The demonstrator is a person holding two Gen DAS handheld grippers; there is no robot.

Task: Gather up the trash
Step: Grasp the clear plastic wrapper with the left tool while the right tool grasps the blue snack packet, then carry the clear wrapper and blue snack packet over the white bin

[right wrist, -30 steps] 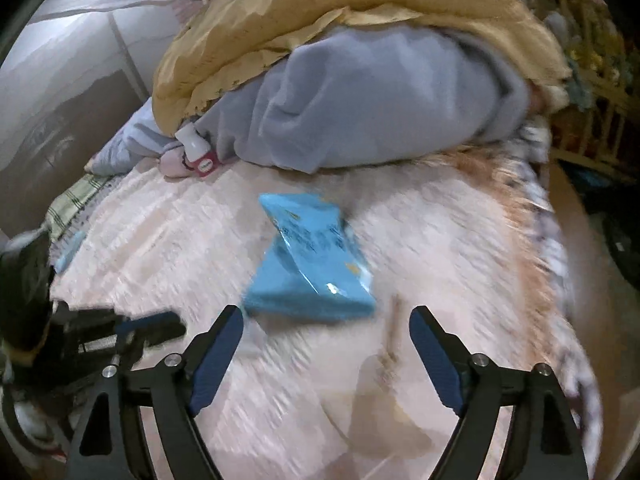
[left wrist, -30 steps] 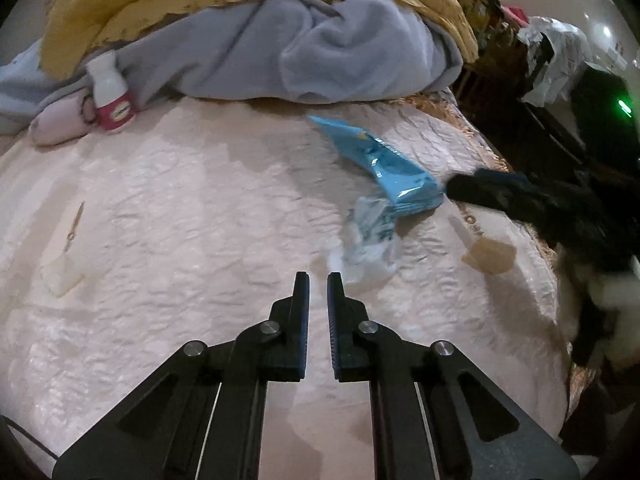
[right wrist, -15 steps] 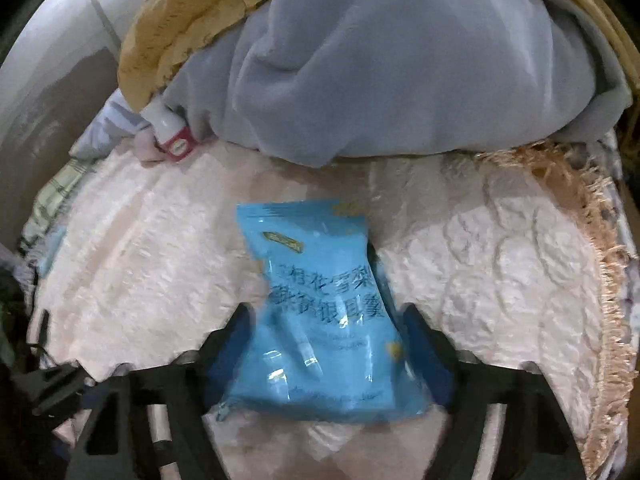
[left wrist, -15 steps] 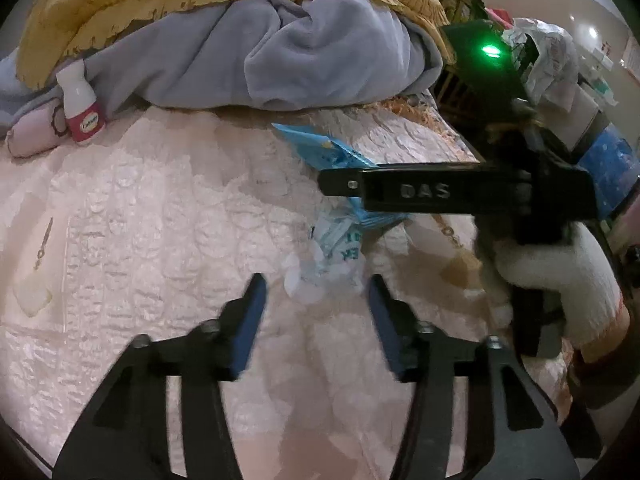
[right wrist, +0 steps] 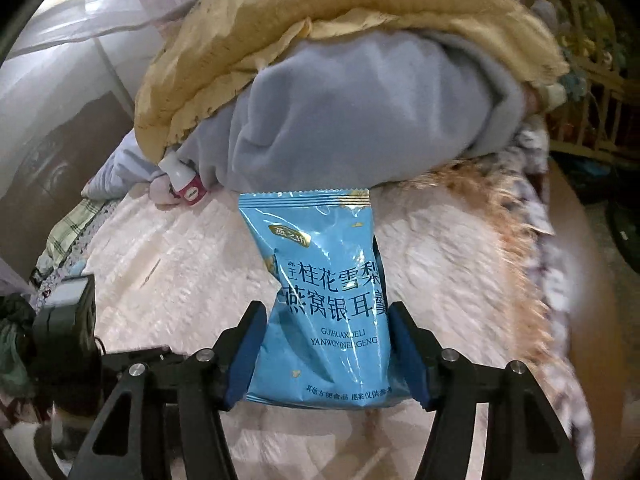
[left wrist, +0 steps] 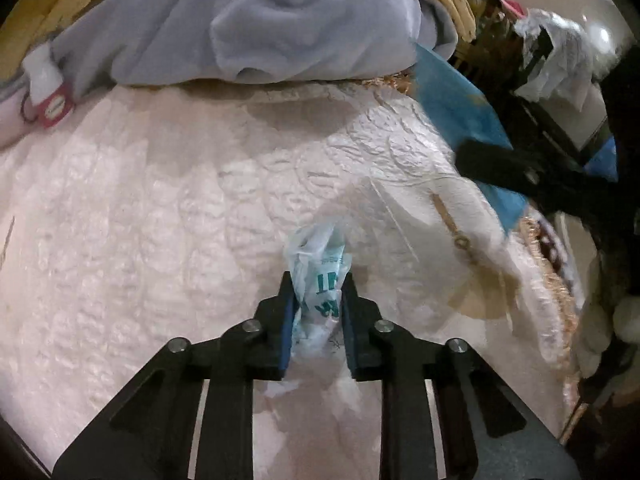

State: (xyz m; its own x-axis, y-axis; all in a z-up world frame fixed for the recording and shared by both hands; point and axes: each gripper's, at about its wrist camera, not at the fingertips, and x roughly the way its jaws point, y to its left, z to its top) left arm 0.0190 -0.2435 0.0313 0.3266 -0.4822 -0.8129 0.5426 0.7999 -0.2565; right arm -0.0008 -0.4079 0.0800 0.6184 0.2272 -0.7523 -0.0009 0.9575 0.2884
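bed: pink quilted cover [left wrist: 160,220] | on it: grey blanket [left wrist: 260,20], small white bottle [left wrist: 48,92]

Left gripper [left wrist: 316,286]: jaws clamped on crumpled wrapper [left wrist: 318,280], pointing steeply down. Right gripper [right wrist: 326,320]: jaws just closing, pads pressing blue packet [right wrist: 324,300] between fingers.
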